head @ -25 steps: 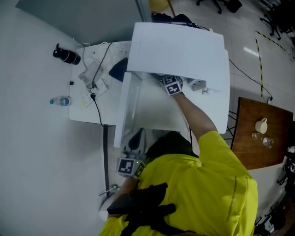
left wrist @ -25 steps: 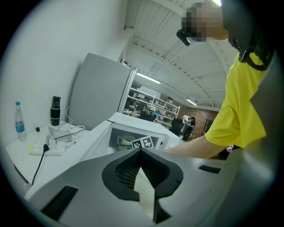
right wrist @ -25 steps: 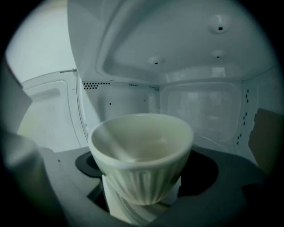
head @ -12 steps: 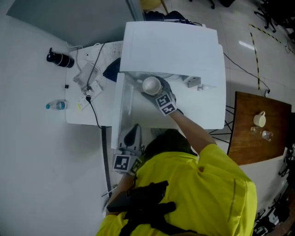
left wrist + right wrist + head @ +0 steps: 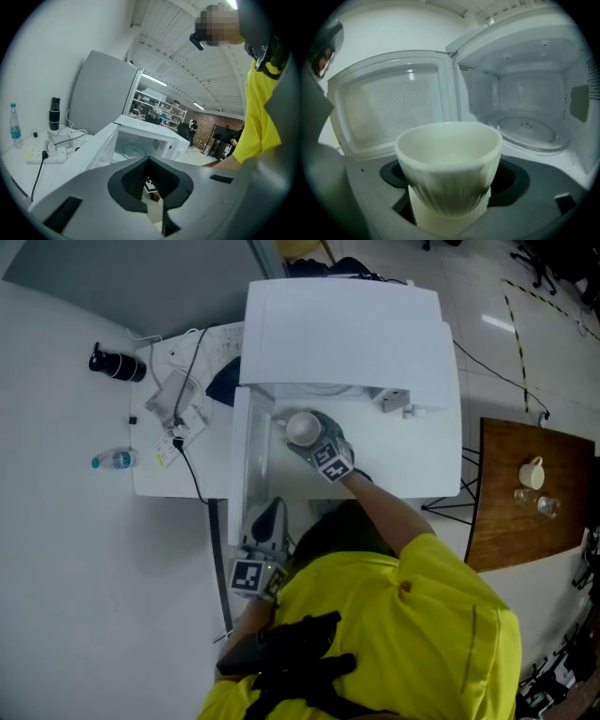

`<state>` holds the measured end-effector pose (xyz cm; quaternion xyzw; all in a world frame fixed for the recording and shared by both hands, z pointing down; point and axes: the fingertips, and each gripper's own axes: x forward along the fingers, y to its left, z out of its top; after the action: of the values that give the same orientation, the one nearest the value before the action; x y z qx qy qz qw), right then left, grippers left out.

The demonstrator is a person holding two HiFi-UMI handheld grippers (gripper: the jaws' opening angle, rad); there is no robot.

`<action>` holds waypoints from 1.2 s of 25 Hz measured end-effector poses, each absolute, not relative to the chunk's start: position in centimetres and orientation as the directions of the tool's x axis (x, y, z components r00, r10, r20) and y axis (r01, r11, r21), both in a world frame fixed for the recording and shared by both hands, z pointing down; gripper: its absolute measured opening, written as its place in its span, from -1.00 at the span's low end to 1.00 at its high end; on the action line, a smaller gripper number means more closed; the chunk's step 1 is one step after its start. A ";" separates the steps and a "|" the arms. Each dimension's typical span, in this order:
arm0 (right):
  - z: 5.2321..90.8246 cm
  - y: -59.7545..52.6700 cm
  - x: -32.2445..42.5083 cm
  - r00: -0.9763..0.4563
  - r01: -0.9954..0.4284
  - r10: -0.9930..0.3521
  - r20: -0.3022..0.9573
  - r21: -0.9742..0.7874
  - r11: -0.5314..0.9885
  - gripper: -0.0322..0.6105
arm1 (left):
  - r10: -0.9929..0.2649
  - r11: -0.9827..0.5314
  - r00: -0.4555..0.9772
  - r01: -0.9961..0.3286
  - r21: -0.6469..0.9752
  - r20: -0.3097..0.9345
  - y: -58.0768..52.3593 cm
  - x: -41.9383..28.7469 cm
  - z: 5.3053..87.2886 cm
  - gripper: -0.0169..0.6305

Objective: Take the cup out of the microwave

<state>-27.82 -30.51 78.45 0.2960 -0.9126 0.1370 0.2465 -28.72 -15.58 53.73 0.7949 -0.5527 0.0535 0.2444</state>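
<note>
A white ribbed cup sits between the jaws of my right gripper, which is shut on it. In the head view the cup and right gripper hang just outside the mouth of the white microwave, beside its door, which is swung open to the left. In the right gripper view the cavity holds only the glass turntable. My left gripper rests low in front of the door, jaws together and holding nothing; its own view faces the microwave.
A white table left of the microwave carries a power strip with cables, a water bottle and a black flask. A brown table at the right holds a mug and small glasses.
My right gripper drew back out of the microwave cavity with the cup, moving toward me and leftward. The left gripper stayed in place.
</note>
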 end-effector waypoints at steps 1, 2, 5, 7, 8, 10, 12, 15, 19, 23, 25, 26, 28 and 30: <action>78.6 -30.6 -27.8 -0.701 -0.611 -0.476 0.531 -0.104 0.784 0.59 | -0.855 -0.269 0.382 -0.905 0.329 0.352 -15.6 -29.0 53.7 -0.97; 78.6 -30.6 -27.8 -0.701 -0.614 -0.480 0.528 -0.103 0.782 0.59 | -0.858 -0.272 0.382 -0.905 0.327 0.344 -15.7 -29.2 53.5 -0.97; 78.9 -30.4 -27.7 -0.701 -0.616 -0.490 0.519 -0.092 0.783 0.59 | -0.860 -0.287 0.389 -0.904 0.316 0.331 -15.7 -29.4 53.0 -0.97; 79.0 -30.5 -27.5 -0.697 -0.612 -0.494 0.520 -0.072 0.788 0.60 | -0.855 -0.298 0.397 -0.902 0.313 0.333 -15.7 -29.3 53.0 -0.97; 78.8 -30.5 -27.5 -0.695 -0.606 -0.495 0.521 -0.054 0.794 0.60 | -0.851 -0.304 0.403 -0.900 0.311 0.336 -15.6 -29.2 53.0 -0.97; 78.6 -30.2 -27.6 -0.696 -0.598 -0.488 0.527 -0.049 0.800 0.62 | -0.841 -0.315 0.415 -0.897 0.309 0.347 -15.3 -29.1 53.1 -0.97; 79.6 -29.7 -27.2 -0.691 -0.608 -0.473 0.546 -0.086 0.789 0.85 | -0.841 -0.313 0.414 -0.897 0.312 0.348 -15.4 -29.1 53.0 -0.97; 80.2 -28.5 -24.1 -0.656 -0.653 -0.481 0.582 -0.116 0.749 0.85 | -0.844 -0.343 0.439 -0.883 0.320 0.308 -15.4 -28.5 52.4 -0.97; 76.9 -22.2 -18.5 -0.650 -0.711 -0.484 0.586 -0.243 0.660 0.73 | -0.833 -0.378 0.470 -0.869 0.320 0.292 -14.7 -27.9 52.0 -0.97; 65.4 -18.1 -11.0 -0.561 -0.823 -0.680 0.473 -0.227 0.521 0.12 | -0.838 -0.368 0.452 -0.882 0.294 0.307 -15.7 -28.2 50.6 -0.97; 58.3 -17.6 -6.8 -0.483 -0.875 -0.787 0.383 -0.204 0.438 -0.11 | -0.845 -0.388 0.463 -0.875 0.288 0.268 -16.0 -27.7 48.5 -0.97; 54.7 -17.3 -4.9 -0.453 -0.891 -0.828 0.331 -0.191 0.411 -0.27 | -0.845 -0.396 0.470 -0.871 0.290 0.255 -16.1 -27.3 47.7 -0.97; 48.8 -16.3 -1.5 -0.416 -0.908 -0.878 0.238 -0.160 0.387 -0.38 | -0.849 -0.403 0.472 -0.869 0.286 0.238 -15.9 -25.9 46.3 -0.97; 45.0 -14.7 1.3 -0.390 -0.920 -0.903 0.182 -0.125 0.372 -0.76 | -0.853 -0.414 0.474 -0.870 0.268 0.218 -15.3 -24.2 44.8 -0.97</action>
<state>1.26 -14.71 45.02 0.5509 -0.8272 0.1029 0.0412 -24.19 -15.26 44.76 0.8406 -0.5124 0.0237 0.1736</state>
